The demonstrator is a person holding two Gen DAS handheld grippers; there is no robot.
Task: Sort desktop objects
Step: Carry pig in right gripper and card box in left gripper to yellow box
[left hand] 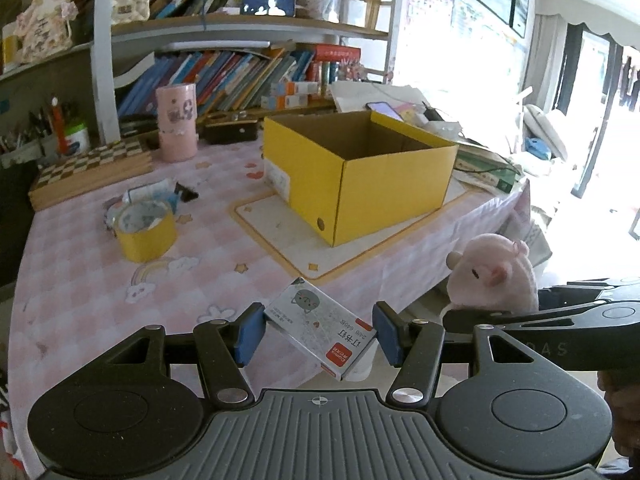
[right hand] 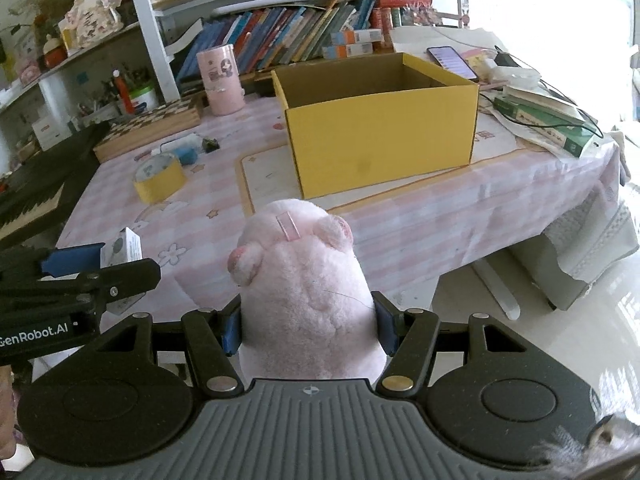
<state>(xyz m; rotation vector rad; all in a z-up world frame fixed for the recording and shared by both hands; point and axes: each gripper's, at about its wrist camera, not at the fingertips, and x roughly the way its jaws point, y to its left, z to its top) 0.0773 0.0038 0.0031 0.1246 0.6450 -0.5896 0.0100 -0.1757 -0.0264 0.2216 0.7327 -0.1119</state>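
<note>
The left hand-held gripper [left hand: 318, 334] gripped a staple box [left hand: 320, 328]; the right hand-held gripper [right hand: 308, 330] clamped a plush [right hand: 304, 280]. Transport step, apparently; next, release both over the yellow box [right hand: 380, 132].

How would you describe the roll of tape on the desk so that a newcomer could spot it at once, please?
Start at the yellow cardboard box on the pink checked tablecloth. Look left to the small clutter before the checkered board. The tape roll is the only yellow ring there, standing on its flat side.
</note>
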